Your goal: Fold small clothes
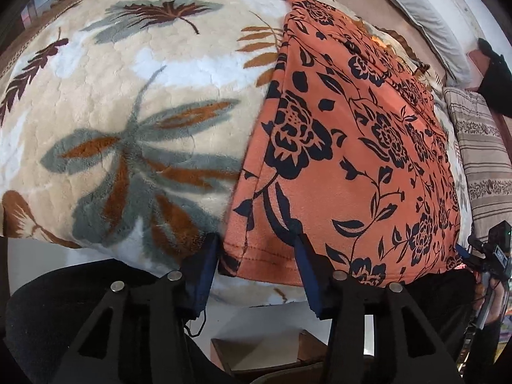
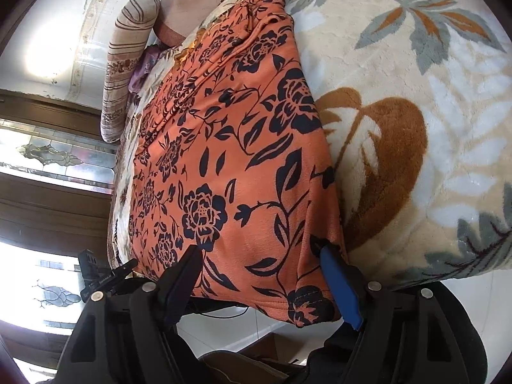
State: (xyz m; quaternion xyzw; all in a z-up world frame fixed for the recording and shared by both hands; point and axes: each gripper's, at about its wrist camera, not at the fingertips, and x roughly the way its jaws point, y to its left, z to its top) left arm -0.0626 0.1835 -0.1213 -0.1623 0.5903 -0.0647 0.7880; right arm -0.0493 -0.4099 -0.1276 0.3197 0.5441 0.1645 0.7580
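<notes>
An orange garment with a black flower print (image 1: 352, 147) lies flat on a fleece blanket with a leaf pattern (image 1: 128, 102); its near hem hangs over the bed's front edge. My left gripper (image 1: 257, 249) is open, its fingers astride the hem's near left corner. In the right wrist view the same garment (image 2: 230, 166) lies along the blanket (image 2: 416, 128). My right gripper (image 2: 260, 256) is open, its fingers astride the hem's near right corner. Neither pinches the cloth.
A striped bolster pillow (image 1: 483, 166) lies beside the garment, also in the right wrist view (image 2: 128, 64). A grey pillow (image 1: 422, 22) lies at the far end. White floor and a cardboard box (image 1: 272, 352) are below the bed's edge. A wooden door with patterned glass (image 2: 48, 160) stands beyond.
</notes>
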